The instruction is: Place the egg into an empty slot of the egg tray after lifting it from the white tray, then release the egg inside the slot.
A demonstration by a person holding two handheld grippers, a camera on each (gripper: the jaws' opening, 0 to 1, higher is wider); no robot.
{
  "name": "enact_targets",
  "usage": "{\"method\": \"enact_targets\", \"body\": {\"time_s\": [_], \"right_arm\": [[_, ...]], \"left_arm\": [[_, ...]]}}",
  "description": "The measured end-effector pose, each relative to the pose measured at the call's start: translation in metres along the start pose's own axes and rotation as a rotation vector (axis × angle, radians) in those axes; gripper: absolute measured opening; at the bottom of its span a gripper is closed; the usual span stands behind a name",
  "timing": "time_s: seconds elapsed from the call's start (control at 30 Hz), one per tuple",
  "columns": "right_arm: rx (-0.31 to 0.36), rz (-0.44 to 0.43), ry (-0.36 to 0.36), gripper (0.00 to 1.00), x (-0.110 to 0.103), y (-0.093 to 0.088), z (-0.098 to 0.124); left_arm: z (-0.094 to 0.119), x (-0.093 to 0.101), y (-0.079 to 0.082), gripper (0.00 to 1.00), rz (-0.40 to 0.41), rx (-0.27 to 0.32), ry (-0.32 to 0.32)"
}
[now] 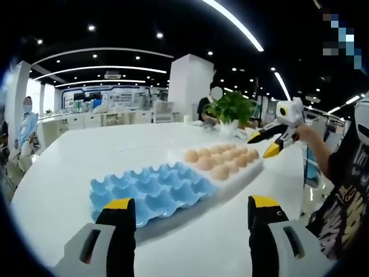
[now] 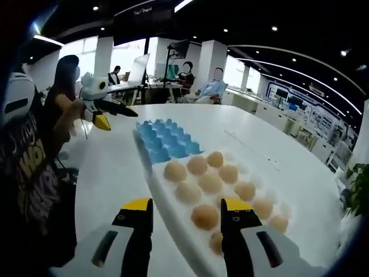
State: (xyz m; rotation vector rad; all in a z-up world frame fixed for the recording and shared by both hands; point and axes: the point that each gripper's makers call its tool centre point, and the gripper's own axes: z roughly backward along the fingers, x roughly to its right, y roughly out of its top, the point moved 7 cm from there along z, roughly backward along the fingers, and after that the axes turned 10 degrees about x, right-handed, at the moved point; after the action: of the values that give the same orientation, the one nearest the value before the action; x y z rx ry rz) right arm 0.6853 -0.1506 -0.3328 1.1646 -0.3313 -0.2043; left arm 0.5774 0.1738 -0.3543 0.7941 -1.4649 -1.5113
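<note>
A broad white table (image 1: pixel 86 156) spans the middle of the left gripper view and runs from lower left to the right edge of the right gripper view (image 2: pixel 300 167). Behind it, in both views, is a large bright hall with white columns, ceiling light strips and seated people; signs and screens in the background are too small to read.

A person's dark shirt (image 2: pixel 29 167) with yellow lettering fills the left side of the right gripper view; the lettering is cut off and unreadable.

On the table, the blue egg tray (image 1: pixel 153 193) lies in the lower centre of the left gripper view with all its visible slots bare. Touching its far end is the white tray (image 1: pixel 245 173), right of centre, carrying rows of brown eggs (image 1: pixel 222 158). In the right gripper view the white tray (image 2: pixel 173 216) is in the lower centre, its eggs (image 2: pixel 210 182) spread across it, and the blue egg tray (image 2: pixel 164 141) sits beyond it, upper centre.

The left gripper (image 1: pixel 193 216) rises from the bottom of its view, yellow-tipped fingers (image 1: pixel 121 208) spread wide, holding nothing. The right gripper (image 2: pixel 185 214) hovers just above the near end of the white tray, fingers (image 2: pixel 138 208) spread, an egg (image 2: pixel 204 216) seen between them but not pinched.

A leafy green plant (image 1: pixel 230 107) stands at the far side of the table.
</note>
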Motion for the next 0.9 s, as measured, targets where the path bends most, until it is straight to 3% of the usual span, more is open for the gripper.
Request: {"method": "enact_targets", "body": {"time_s": [0.57, 0.9], "right_arm": [[0.024, -0.001, 0.064, 0.49, -0.014, 0.005, -0.022], [0.029, 0.001, 0.115, 0.48, -0.021, 0.007, -0.043]], "left_arm": [[0.018, -0.009, -0.011, 0.82, 0.053, 0.021, 0.064], [0.021, -0.006, -0.017, 0.82, 0.075, 0.026, 0.067]]}}
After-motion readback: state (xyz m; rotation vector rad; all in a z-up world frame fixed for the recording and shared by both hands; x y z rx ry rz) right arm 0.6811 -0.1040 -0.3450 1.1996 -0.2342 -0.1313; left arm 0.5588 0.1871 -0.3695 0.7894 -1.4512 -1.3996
